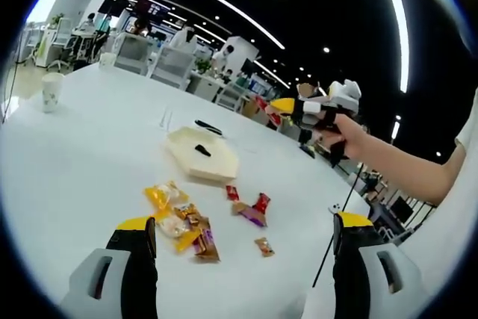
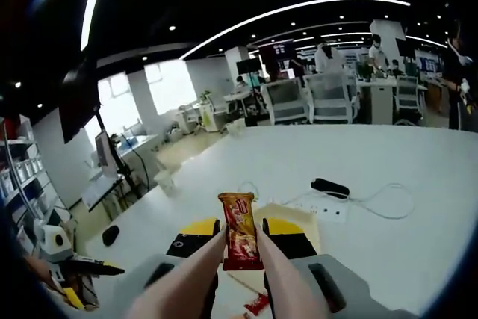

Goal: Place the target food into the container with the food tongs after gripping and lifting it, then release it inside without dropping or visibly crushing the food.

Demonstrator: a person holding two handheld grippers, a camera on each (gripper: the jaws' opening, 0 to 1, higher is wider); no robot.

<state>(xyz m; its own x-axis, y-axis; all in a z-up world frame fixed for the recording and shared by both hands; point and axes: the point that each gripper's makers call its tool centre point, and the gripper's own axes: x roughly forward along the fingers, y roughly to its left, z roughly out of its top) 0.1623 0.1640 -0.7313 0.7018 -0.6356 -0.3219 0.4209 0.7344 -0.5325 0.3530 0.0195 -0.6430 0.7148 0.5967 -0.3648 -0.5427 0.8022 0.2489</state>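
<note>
Office space all around, with ceiling light strips, desks and chairs in the back, and a big white table point(image 1: 82, 155) up front carrying everything.

From the left gripper view, the left claw point(image 1: 243, 240) sits low over the table with its two jaws spread wide apart and nothing between them. Just ahead of it there's a loose scatter of wrapped snacks point(image 1: 183, 225): yellow and orange packets in a little heap on one side, a couple of red ones and a small brown one a bit apart on the other. Beyond them is the container point(image 1: 202, 155), a pale shallow tray with a dark bit lying in it. A paper cup point(image 1: 51, 91) stands well off near the far table edge. The right claw point(image 1: 325, 110) comes in from the right, held up in the air in a person's hand point(image 1: 343, 136).

In the right gripper view, the right claw point(image 2: 240, 248) is squeezing a pair of tan food tongs point(image 2: 202, 274), and the tong tips are pinched on a red snack packet point(image 2: 239, 233). The packet stands upright, lifted clear above the table, with the container point(image 2: 306, 218) directly behind and under it. Another red packet point(image 2: 256, 305) lies on the table below. A black power strip point(image 2: 330, 187) with a white cable sits further out on the table.
</note>
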